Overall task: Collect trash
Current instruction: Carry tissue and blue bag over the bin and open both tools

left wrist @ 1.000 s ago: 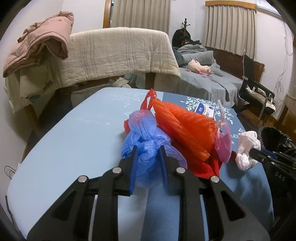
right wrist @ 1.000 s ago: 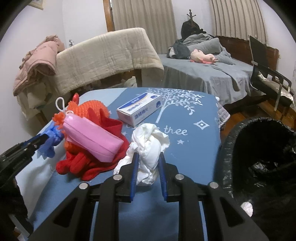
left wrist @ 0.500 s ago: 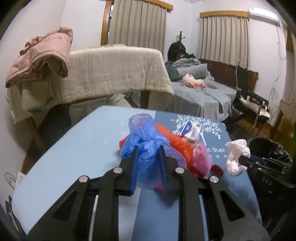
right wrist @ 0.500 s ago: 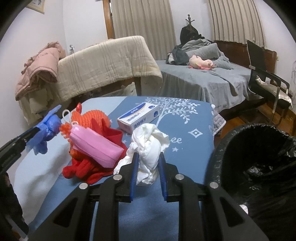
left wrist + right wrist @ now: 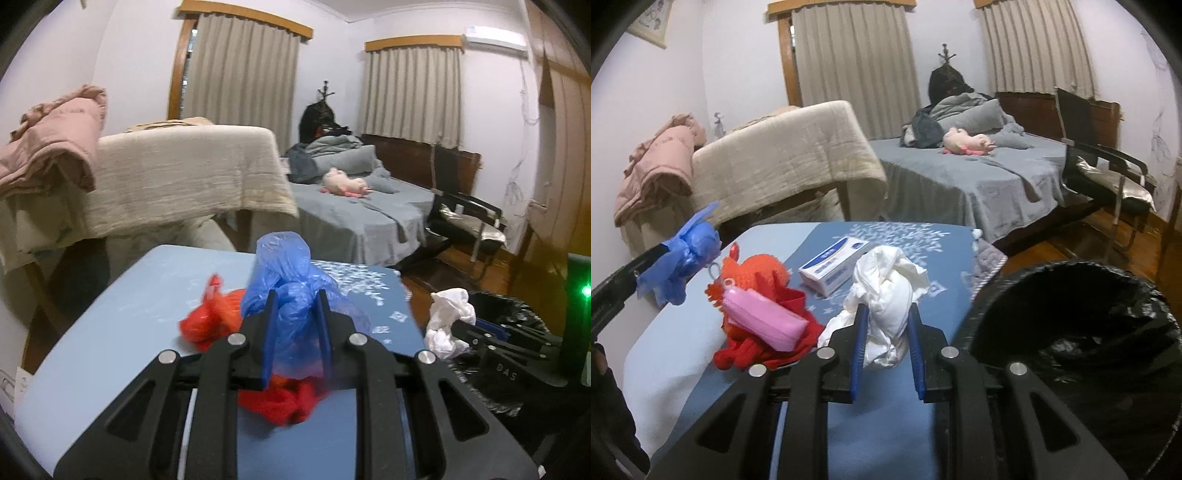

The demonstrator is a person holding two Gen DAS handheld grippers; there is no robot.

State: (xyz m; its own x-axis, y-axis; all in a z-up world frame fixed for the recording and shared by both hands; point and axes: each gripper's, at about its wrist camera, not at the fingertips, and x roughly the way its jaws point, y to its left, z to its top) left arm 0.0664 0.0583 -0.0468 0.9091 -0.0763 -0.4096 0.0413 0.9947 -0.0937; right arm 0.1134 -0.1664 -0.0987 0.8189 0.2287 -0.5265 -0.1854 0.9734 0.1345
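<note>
My left gripper [image 5: 294, 325] is shut on a crumpled blue plastic bag [image 5: 288, 280], held up off the blue table [image 5: 122, 321]. The same blue bag [image 5: 683, 254] shows at the left of the right wrist view, clamped in the left gripper's fingers [image 5: 646, 260]. My right gripper [image 5: 885, 332] is shut on a crumpled white wad [image 5: 890, 295], lifted above the table's right side. That white wad [image 5: 448, 323] also appears at the right of the left wrist view. A bin with a black liner [image 5: 1082, 354] stands right of the table.
On the table lie a red-orange mesh heap [image 5: 761, 277] with a pink pouch [image 5: 764, 321] on it and a white and blue box [image 5: 833, 266]. Behind are a beige-draped chair [image 5: 783, 158], a grey bed [image 5: 960, 177] and a black chair [image 5: 1104, 173].
Both grippers have risen with their loads. The blue bag has come up off the red heap, and the white wad has come up off the table, nearer the bin.
</note>
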